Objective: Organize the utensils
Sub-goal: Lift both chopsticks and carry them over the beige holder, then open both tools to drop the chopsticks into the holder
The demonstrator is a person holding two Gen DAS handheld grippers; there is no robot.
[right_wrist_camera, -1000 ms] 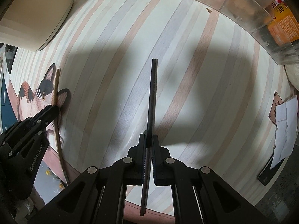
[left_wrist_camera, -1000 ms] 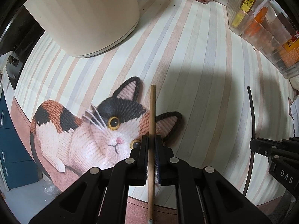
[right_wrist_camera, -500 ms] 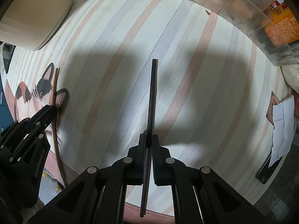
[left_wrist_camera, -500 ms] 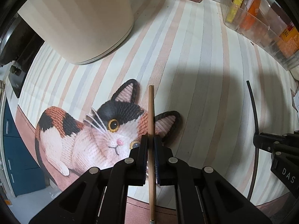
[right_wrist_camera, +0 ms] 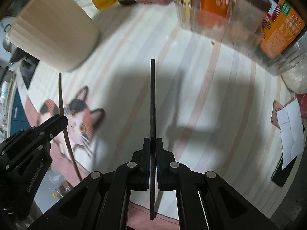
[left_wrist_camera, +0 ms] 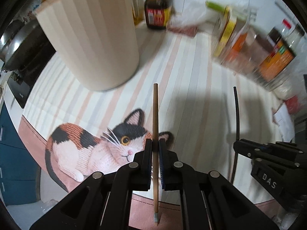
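Observation:
My left gripper is shut on a wooden chopstick, held lifted above the striped mat over the cat picture. My right gripper is shut on a black chopstick, also off the mat. A tall cream ribbed holder stands at the upper left; its opening is hidden from both cameras. From the left wrist, the right gripper and its black chopstick show at the right. From the right wrist, the left gripper and wooden chopstick show at the left, below the holder.
A dark sauce bottle and a plastic bag stand at the back. Clear containers of seasonings line the right side. A stove and pan lie left of the holder. Paper and a dark phone lie at the right edge.
Both grippers have risen with their chopsticks and tilted up, so the holder, bottles and containers at the back now come into view. Both grips stay the same.

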